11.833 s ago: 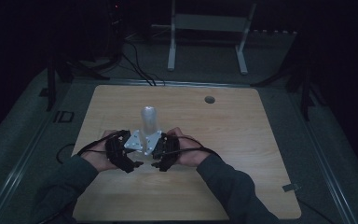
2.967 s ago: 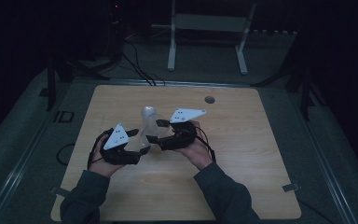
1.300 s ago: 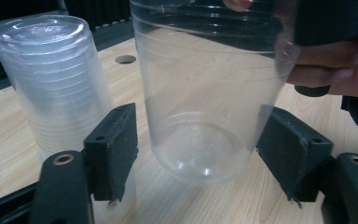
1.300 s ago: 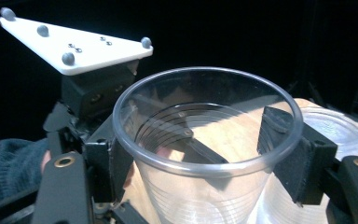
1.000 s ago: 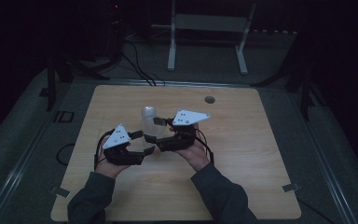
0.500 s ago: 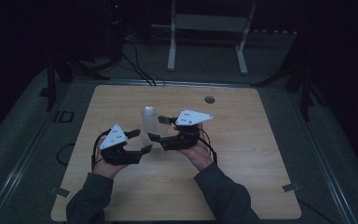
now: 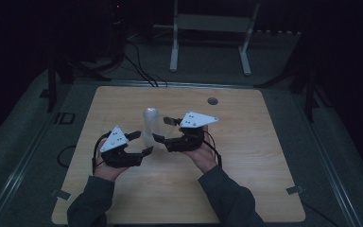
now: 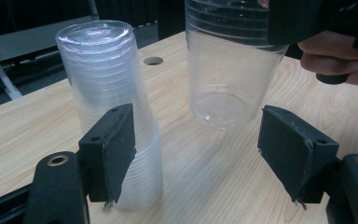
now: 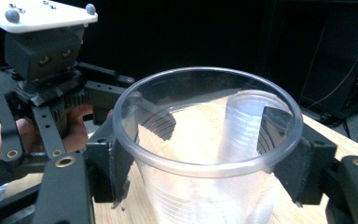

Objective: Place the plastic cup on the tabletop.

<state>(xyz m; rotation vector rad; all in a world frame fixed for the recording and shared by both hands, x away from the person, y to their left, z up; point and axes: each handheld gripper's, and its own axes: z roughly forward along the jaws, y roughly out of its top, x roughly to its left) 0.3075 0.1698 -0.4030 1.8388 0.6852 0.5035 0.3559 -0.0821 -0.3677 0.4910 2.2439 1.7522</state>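
The wooden table (image 7: 246, 179) lies under both hands, and on it, just ahead of the left gripper (image 8: 200, 154), stands the stack of clear cups (image 8: 114, 126), upside down with its closed ends at the top and its long axis upright. In the left gripper view the stack sits just beyond the near-side pad and partly behind it, not in the gap between the pads; the jaws stand wide apart with nothing between them. The right gripper (image 9: 205, 158) is clamped on a single clear cup (image 9: 205, 154), one pad pressed against each side of its wall below the rim. The cup is mouth-up, its axis close to vertical, and it hangs clear of the table just beside the stack on the right gripper's side, as the high view shows at (image 7: 158, 126). From the left gripper, the held cup lies ahead and above, its base over bare wood between the two pads. The coming move turns on this: the single cup is already free of the stack and upright, so it looks ready to be lowered straight down onto the open table beside the stack, and the right hand is the one placed to do it.
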